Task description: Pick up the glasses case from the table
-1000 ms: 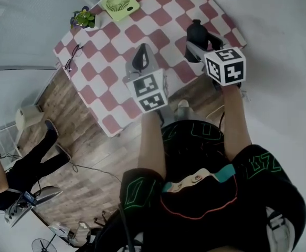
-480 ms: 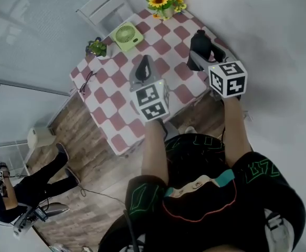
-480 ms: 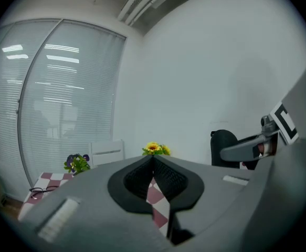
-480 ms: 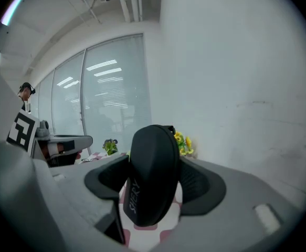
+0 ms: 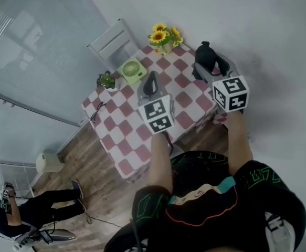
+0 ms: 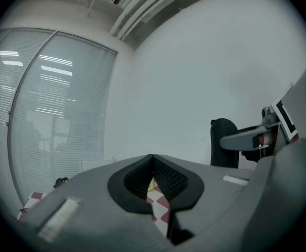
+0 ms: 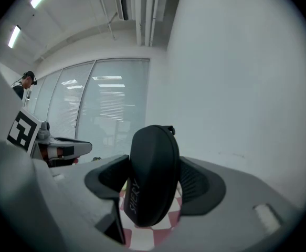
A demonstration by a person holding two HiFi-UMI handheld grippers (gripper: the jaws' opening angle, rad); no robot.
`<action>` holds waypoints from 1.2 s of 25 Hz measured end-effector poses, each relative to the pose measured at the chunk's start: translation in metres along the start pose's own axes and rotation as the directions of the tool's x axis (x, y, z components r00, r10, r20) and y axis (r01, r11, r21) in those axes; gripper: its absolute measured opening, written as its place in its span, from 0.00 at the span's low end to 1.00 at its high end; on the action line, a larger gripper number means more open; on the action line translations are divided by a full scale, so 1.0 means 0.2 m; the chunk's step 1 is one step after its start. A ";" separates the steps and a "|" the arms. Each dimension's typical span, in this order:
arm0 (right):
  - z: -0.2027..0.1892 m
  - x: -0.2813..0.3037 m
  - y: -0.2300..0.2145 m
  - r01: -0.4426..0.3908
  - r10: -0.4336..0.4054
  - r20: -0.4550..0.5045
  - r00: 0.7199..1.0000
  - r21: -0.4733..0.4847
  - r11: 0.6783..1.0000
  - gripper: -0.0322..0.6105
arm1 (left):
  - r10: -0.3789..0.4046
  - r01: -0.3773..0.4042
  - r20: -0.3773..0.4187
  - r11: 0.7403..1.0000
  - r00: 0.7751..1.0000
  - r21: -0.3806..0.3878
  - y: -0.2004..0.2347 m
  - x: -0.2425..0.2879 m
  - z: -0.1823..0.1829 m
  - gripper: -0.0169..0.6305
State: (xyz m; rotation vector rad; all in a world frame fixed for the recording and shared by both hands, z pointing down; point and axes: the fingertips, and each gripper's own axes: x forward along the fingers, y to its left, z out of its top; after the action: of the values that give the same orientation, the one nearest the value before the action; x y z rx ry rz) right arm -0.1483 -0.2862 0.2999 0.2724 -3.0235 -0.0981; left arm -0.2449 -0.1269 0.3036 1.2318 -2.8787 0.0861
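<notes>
A black zip-up glasses case (image 7: 153,177) stands upright between the pads of my right gripper (image 7: 154,185), which is shut on it. In the head view the case (image 5: 204,54) hangs in the air over the right edge of the red-and-white checked table (image 5: 126,135), held by the right gripper (image 5: 208,62). The case (image 6: 223,143) also shows at the right of the left gripper view. My left gripper (image 5: 151,83) hovers above the middle of the table, shut, its tips (image 6: 153,159) meeting with nothing between them.
On the table stand a sunflower vase (image 5: 163,35), a small green fan (image 5: 132,70) and a little potted plant (image 5: 106,81); a dark cord (image 5: 96,112) lies near the left edge. A white chair (image 5: 113,42) stands behind. A person (image 5: 32,214) sits at lower left.
Both grippers have risen, the right one carrying the case up with it. The table now lies farther below, and the chair and sunflowers have come into sight.
</notes>
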 end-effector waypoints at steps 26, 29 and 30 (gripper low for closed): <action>0.18 -0.02 -0.23 0.067 -0.060 0.098 0.993 -0.073 0.995 0.51 | -0.041 0.037 0.071 0.998 0.997 0.055 -0.15 0.18 0.19 0.04; 0.18 0.00 -0.25 0.070 -0.063 0.098 0.993 -0.074 0.995 0.51 | -0.044 0.041 0.068 0.998 0.997 0.054 -0.15 0.21 0.19 0.04; 0.18 0.01 -0.25 0.072 -0.064 0.096 0.993 -0.075 0.995 0.51 | -0.047 0.043 0.065 0.998 0.997 0.051 -0.15 0.23 0.18 0.04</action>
State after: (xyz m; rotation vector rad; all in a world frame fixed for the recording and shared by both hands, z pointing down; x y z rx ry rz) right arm -0.1452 -0.3339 0.2606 0.3741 -3.0942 -0.2404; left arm -0.2542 -0.1822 0.2703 1.3323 -2.9197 0.1200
